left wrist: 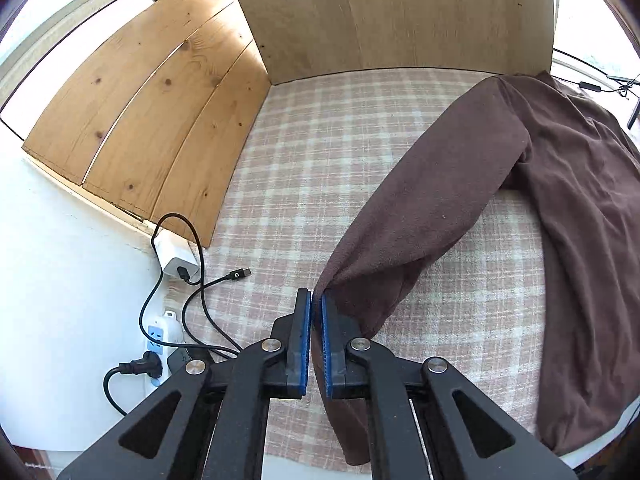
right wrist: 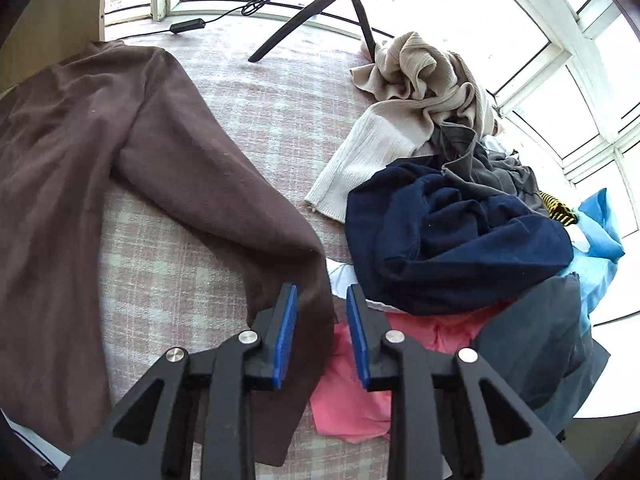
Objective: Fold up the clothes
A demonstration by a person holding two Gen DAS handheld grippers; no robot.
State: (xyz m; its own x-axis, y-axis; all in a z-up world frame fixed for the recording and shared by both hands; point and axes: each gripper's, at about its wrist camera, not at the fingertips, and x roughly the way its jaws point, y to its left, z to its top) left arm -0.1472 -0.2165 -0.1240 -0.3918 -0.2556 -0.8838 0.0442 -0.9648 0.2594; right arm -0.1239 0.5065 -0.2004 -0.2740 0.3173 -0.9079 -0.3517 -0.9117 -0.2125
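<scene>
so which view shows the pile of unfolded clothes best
The right wrist view: the pile of unfolded clothes fills its right side, with beige, white, navy, grey, pink and blue garments all distinguishable. The left wrist view shows none of that pile, only the brown garment on the checked blanket.

Left tongs point(left wrist: 316, 300) pinched together; right tongs point(right wrist: 322, 292) parted.
</scene>
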